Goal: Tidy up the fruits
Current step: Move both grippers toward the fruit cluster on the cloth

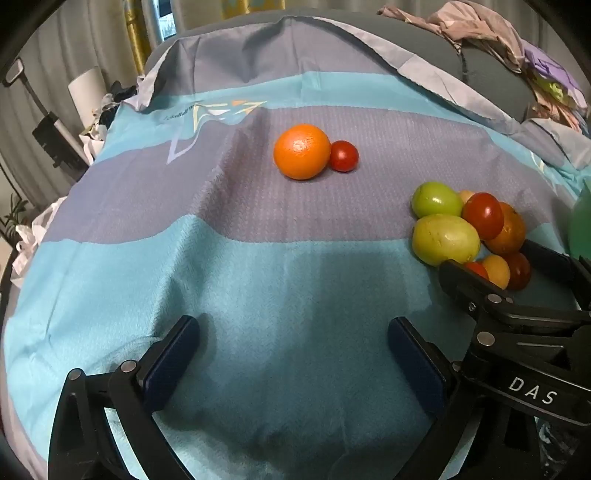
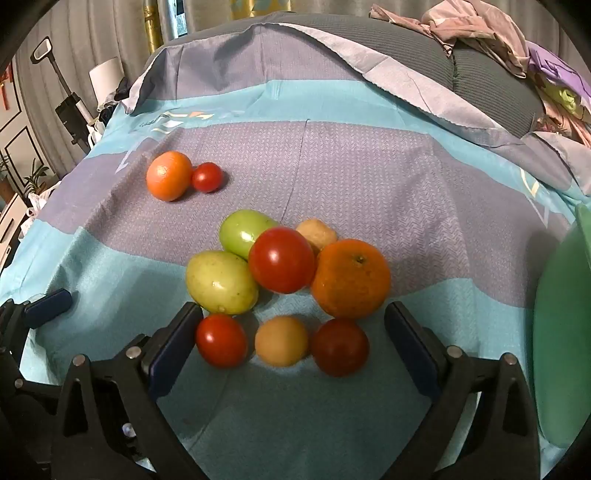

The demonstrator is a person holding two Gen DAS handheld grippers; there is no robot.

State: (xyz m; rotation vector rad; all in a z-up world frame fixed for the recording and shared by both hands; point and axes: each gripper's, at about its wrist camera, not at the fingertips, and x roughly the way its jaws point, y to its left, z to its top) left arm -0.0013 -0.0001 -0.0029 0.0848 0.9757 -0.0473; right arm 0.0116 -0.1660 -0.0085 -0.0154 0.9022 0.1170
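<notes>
An orange (image 1: 301,151) and a small red tomato (image 1: 344,155) touch each other at the far middle of the striped cloth; both also show in the right wrist view, orange (image 2: 169,175) and tomato (image 2: 207,177). A cluster of fruit lies in front of my right gripper (image 2: 293,328): two green fruits (image 2: 221,281), a large red tomato (image 2: 282,259), an orange (image 2: 351,277), a small yellow fruit (image 2: 281,340) and two small red tomatoes (image 2: 221,340). The right gripper is open around the nearest three. My left gripper (image 1: 293,339) is open and empty over bare cloth.
A green plate (image 2: 561,332) sits at the right edge. The fruit lies on a blue and purple striped cloth (image 1: 258,258). Crumpled clothes (image 2: 480,33) are piled at the far right. A vacuum and plants stand beyond the left edge.
</notes>
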